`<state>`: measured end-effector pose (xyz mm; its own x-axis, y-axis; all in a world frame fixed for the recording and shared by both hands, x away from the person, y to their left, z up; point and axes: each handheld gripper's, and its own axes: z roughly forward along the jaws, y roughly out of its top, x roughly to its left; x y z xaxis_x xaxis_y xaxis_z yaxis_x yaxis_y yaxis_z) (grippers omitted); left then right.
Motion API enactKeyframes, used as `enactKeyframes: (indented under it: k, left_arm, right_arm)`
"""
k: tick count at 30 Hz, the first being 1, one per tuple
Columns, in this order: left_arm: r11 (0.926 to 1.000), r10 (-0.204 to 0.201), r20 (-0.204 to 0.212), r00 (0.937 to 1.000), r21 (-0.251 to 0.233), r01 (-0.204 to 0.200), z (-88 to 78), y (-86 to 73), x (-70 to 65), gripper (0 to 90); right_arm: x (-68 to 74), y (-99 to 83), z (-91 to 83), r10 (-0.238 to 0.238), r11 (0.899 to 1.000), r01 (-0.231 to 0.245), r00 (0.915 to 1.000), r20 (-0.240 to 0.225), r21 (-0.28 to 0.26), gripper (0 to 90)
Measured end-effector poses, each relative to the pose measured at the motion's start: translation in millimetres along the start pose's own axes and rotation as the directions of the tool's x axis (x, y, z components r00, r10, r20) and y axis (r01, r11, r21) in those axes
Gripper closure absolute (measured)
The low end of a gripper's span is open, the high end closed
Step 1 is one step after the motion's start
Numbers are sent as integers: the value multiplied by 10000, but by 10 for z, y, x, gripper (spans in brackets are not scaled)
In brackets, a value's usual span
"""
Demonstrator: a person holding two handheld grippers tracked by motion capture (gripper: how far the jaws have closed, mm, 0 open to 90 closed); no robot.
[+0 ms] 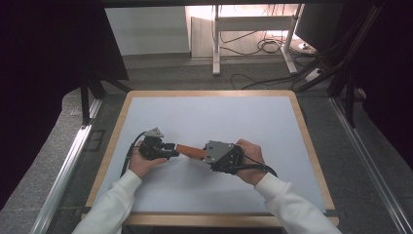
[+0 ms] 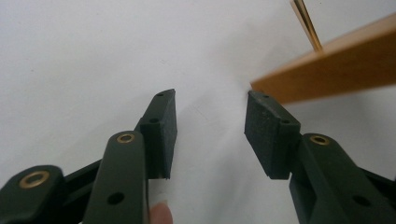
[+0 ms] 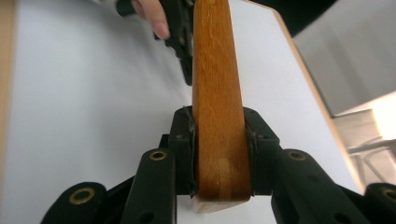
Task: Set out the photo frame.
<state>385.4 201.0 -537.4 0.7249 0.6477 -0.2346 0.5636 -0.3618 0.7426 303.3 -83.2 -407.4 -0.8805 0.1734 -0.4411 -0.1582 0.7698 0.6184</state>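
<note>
The wooden piece point(image 2: 336, 74) runs off the left gripper view's right edge, its far end unseen.

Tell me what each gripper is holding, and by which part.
The right gripper clamps the wooden piece near its rounded end, fingers on its two side faces. The left gripper is open and holds nothing.

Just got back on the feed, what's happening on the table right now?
A person works two tongs over the white table. The right tongs are clamped on one end of a flat wooden piece, holding it out toward the left tongs. Those stand open, one pad right beside the wood's far end, not gripping it.
</note>
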Motion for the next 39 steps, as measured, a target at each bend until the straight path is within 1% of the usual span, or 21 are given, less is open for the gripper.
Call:
enactKeyframes:
  k: [1, 3, 6, 7, 9, 11, 14, 16, 24, 27, 29, 31, 33, 35, 37, 39]
  left_arm:
    - [10000, 7, -3, 10000, -4, -7, -2, 0, -1, 538]
    - [10000, 11, 2, 10000, -2, -11, -4, 1, -1, 538]
    - [10000, 42, 3, 10000, 50, -42, 2, -1, 2, 537]
    - [10000, 37, 14, 10000, 66, -37, 5, -2, 0, 537]
    - [10000, 57, 16, 10000, 81, -57, 6, -2, -3, 536]
    - [9999, 64, 30, 10000, 82, -64, 6, -4, -3, 535]
    - [10000, 51, 49, 10000, 83, -52, 10, -8, 3, 534]
    - [9999, 49, 52, 10000, 98, -50, 16, -10, 0, 533]
    - [9999, 97, 50, 9999, 99, -97, 18, -9, -8, 529]
    - [9999, 80, 61, 9999, 107, -81, 16, -14, -4, 526]
    - [9998, 112, 66, 9999, 139, -112, 17, -15, -5, 524]
    - [9998, 110, 77, 9999, 152, -111, 18, -14, -10, 523]
    - [9998, 135, 90, 9999, 152, -137, 17, -14, -12, 522]
    - [9998, 127, 100, 9999, 159, -129, 14, -13, -13, 521]
    - [9998, 120, 101, 9999, 155, -122, 14, -17, -11, 520]
    - [9998, 126, 120, 9998, 181, -128, 17, -21, -8, 519]
  right_arm:
    - [-14, -2, -14, 111, 9999, -111, 9999, -89, -11, 697]
    - [-32, -17, -18, 173, 9999, -173, 9998, -133, 7, 694]
    - [-93, -50, -10, 390, 9991, -390, 9992, -9, -151, 688]
    - [-119, -54, -9, 423, 9990, -421, 9990, 130, -112, 685]
    - [-177, -62, 11, 678, 9976, -675, 9973, 267, -133, 677]
    - [-217, -65, 28, 815, 9966, -811, 9959, 385, -113, 667]
    - [-275, -73, 55, 1067, 9943, -1068, 9918, 700, -19, 649]
    - [-311, -85, 70, 1294, 9915, -1302, 9890, 723, 64, 639]
    - [-456, -157, 140, 1759, 9840, -1778, 9781, 1111, 69, 574]
    - [-508, -199, 176, 1907, 9811, -1933, 9720, 1376, 53, 532]
    - [-548, -232, 203, 2136, 9763, -2162, 9666, 1418, 29, 518]
    - [-587, -259, 230, 2235, 9740, -2265, 9634, 1481, 40, 497]
    - [-641, -292, 260, 2541, 9666, -2564, 9550, 1532, -51, 481]
    - [-685, -318, 282, 2683, 9627, -2703, 9501, 1590, -95, 466]
    - [-731, -346, 303, 2828, 9584, -2851, 9435, 1730, -117, 453]
    - [-778, -376, 325, 3043, 9518, -3061, 9356, 1791, -181, 445]
